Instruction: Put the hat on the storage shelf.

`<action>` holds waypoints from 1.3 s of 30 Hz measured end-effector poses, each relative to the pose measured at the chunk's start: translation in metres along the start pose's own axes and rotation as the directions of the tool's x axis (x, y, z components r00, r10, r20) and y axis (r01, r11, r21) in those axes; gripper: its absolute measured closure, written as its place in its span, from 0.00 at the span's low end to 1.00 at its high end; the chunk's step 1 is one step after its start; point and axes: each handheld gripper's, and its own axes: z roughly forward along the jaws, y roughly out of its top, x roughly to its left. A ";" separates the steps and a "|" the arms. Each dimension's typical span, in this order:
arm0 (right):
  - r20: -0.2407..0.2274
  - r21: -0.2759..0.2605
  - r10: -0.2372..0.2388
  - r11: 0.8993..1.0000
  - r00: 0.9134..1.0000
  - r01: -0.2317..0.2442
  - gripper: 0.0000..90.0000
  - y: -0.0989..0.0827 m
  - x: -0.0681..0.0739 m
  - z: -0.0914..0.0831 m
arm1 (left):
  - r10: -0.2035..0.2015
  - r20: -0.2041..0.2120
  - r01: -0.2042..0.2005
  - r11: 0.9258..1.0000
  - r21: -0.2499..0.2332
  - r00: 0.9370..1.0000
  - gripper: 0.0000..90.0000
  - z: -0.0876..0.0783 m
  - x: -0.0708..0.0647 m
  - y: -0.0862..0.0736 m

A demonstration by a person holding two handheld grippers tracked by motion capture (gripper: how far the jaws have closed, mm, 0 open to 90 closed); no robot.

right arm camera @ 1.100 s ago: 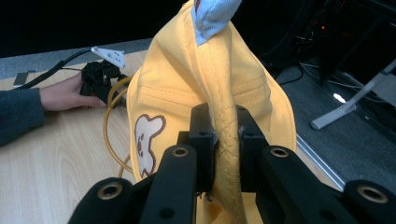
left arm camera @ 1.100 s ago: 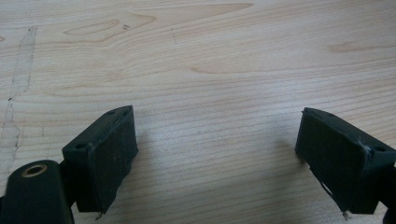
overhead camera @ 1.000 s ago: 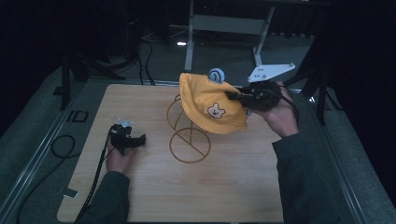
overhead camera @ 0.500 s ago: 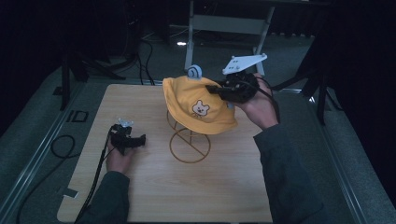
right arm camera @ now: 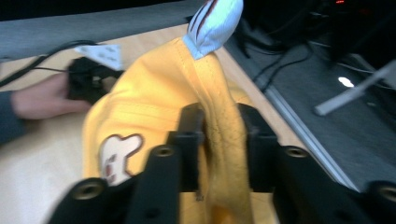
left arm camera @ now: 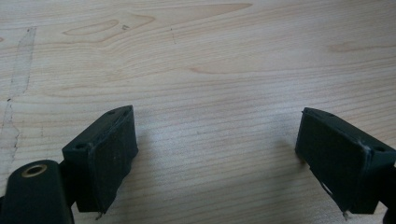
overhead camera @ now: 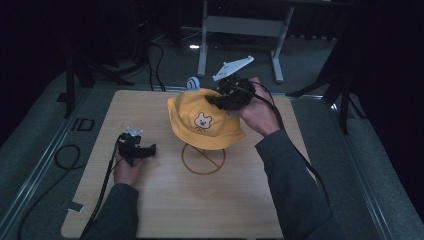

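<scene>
The pale wooden bench [overhead camera: 165, 210] had loads of bare room out front. The yellow fabric bucket hat with a bear patch [overhead camera: 202, 122] sat draped on the wire ring stand [overhead camera: 202, 159]. Right claw [overhead camera: 220, 99] had just been opening, a fold between its jaws, pads seemingly loosened; I'd back straight off without snagging. Left claw [overhead camera: 149, 149] rested released, well apart.

hat [overhead camera: 205, 122] on stand [overhead camera: 202, 159] – mid-table obstacle, table [overhead camera: 200, 210] front free

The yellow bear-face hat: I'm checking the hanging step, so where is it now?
In the high view the yellow bear-face fabric hat sits atop the round wire stand at table centre, a fold between the right gripper jaws.
</scene>
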 end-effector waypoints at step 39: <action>0.033 -0.171 0.057 0.984 0.998 -0.051 0.71 -0.004 0.001 -0.024 | 0.001 0.000 -0.001 1.000 0.001 1.000 0.14 0.000 0.000 0.000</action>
